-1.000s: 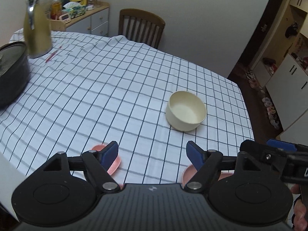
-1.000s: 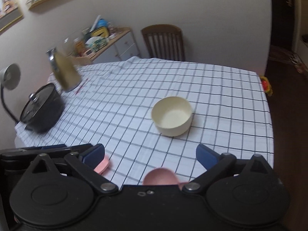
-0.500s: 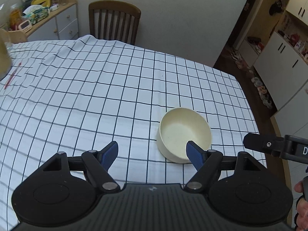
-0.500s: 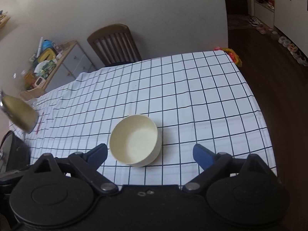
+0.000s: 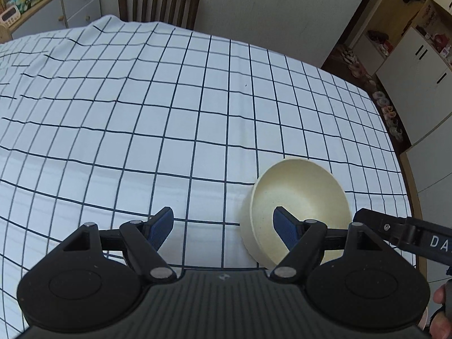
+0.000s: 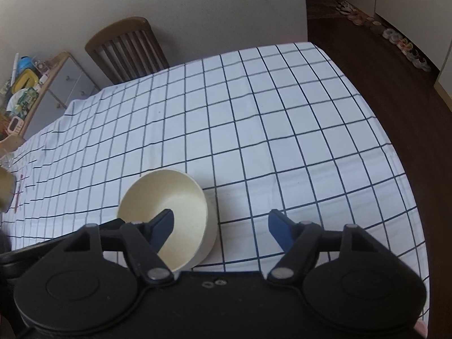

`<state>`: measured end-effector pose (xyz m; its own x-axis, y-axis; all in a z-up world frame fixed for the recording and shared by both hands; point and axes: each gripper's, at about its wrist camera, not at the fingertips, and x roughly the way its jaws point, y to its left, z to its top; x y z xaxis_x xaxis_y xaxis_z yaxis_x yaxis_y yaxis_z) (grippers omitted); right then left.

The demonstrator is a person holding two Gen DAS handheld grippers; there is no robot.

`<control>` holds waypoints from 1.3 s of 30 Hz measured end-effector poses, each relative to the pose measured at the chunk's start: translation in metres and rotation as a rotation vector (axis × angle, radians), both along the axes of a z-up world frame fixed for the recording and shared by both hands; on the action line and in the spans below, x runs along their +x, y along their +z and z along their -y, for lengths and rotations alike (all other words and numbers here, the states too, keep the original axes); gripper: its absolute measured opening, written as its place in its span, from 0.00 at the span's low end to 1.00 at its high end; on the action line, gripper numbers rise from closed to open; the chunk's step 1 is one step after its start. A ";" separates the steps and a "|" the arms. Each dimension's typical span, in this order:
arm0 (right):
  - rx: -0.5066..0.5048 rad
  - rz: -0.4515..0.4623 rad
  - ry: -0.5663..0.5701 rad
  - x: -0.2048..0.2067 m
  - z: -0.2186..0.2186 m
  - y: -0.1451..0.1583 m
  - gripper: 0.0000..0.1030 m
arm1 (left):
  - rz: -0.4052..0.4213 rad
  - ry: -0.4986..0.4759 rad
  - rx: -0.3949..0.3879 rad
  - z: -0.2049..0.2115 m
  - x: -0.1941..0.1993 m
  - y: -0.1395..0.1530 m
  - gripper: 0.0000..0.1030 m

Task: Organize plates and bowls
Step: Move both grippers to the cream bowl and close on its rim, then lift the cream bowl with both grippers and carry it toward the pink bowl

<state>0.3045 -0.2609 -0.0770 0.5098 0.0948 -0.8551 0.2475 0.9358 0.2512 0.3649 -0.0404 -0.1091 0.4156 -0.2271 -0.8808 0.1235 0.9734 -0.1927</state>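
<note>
Left wrist view: we're hovering the left gripper (image 5: 223, 224), fingers spread, over the cream bowl (image 5: 299, 197) on the checked tablecloth (image 5: 141, 113); right gripper (image 6: 220, 226) spread too. Bowl's looking light, rigid, smooth, so we're judging a rim-wall pinch best

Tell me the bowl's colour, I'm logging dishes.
Pale cream bowl, plain inside and out; clearest in the right wrist view.

Pale cream bowl (image 5: 299, 197), plain, no pattern; white tablecloth (image 5: 141, 118) with a grid of thin dark lines; black left gripper (image 5: 223, 226) with blue pads (image 5: 161, 227); black right gripper (image 6: 220, 227) with blue pads (image 6: 278, 230) too; brown wooden chair (image 6: 127, 48); dark brown floor (image 6: 395, 79); white cupboard (image 5: 418, 65) with black handles; off-white wall (image 5: 268, 5).
</note>
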 end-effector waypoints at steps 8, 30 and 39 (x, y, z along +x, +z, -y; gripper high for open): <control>0.025 -0.034 0.006 0.009 -0.004 -0.016 0.40 | -0.002 -0.026 -0.002 0.007 0.010 -0.012 0.66; 0.015 -0.026 0.100 0.010 -0.016 -0.012 0.05 | -0.006 -0.031 -0.032 0.015 -0.001 -0.002 0.08; 0.019 0.002 0.160 -0.011 -0.022 0.008 0.05 | -0.004 0.007 -0.018 0.006 -0.031 0.019 0.08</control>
<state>0.2936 -0.2393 -0.0689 0.4889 0.1911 -0.8512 0.0946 0.9583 0.2695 0.3337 -0.0460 -0.0899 0.4139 -0.2404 -0.8780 0.1165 0.9706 -0.2108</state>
